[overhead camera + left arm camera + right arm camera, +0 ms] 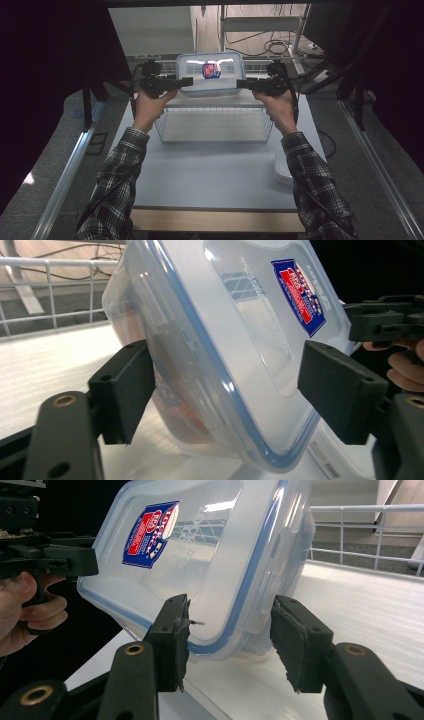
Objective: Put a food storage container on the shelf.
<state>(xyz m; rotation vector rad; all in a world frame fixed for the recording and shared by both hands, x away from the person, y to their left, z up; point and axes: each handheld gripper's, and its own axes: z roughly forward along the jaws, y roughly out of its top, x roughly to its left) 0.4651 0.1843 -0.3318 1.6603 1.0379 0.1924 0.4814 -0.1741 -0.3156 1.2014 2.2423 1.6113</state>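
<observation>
A clear plastic container (210,75) with a blue-sealed lid and a red-and-blue label stands tilted on its edge at the far side of the table, lid toward me. My left gripper (190,81) is at its left side. In the left gripper view the container (225,340) sits between the jaws of the left gripper (225,385), which is open, the lid-side pad (340,390) standing off. My right gripper (240,82) is at its right side. In the right gripper view the right gripper (227,625) is shut across the container's (210,555) edge.
A wire basket (215,125) stands on the white table (200,175) just in front of the container. A white rounded object (282,170) lies near the right edge. A wire rail (50,262) runs behind the container. Dark space lies to both sides of the table.
</observation>
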